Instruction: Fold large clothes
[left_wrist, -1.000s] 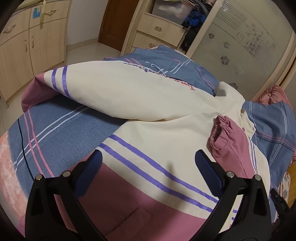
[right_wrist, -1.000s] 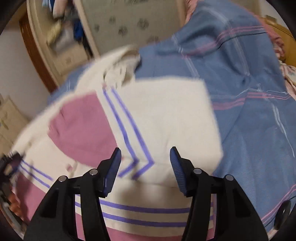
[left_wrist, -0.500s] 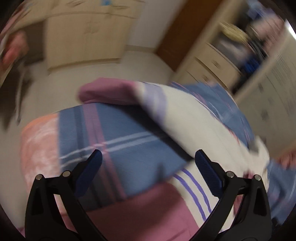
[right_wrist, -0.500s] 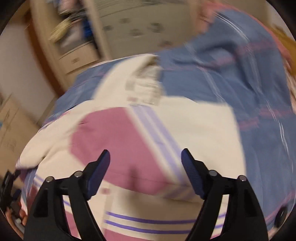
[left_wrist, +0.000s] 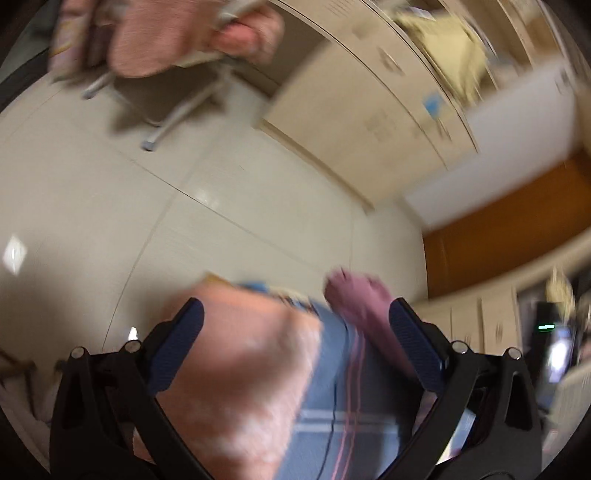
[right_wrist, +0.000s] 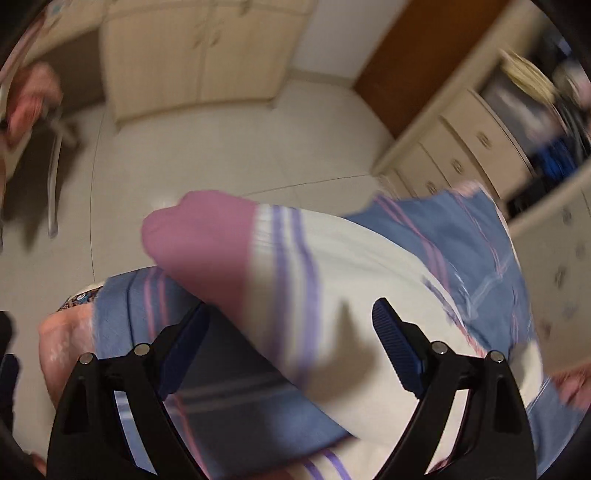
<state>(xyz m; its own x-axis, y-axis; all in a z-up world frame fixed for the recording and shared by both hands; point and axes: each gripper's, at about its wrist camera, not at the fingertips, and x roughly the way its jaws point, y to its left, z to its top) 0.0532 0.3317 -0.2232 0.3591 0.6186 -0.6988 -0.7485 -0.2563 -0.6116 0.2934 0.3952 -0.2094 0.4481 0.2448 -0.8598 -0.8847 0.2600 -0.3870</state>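
Left gripper (left_wrist: 295, 332) wide apart, holding nothing; right gripper (right_wrist: 291, 325) jaws opening above cream sleeve (right_wrist: 351, 266), nothing gripped

Motion blur smears both views: the cream-and-pink garment (right_wrist: 332, 280) runs off the lower edge, and the cupboards (left_wrist: 369, 110) and chair (left_wrist: 173, 99) lose their detail.

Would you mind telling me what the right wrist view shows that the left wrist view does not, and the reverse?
Only the right wrist view shows the garment's cream body with purple stripes, the chest of drawers and the right gripper, its jaws opening over the cloth, gripping nothing. Only the left wrist view shows the left gripper, open. Both show the pink cuff, blue plaid bedsheet, tiled floor and brown door.
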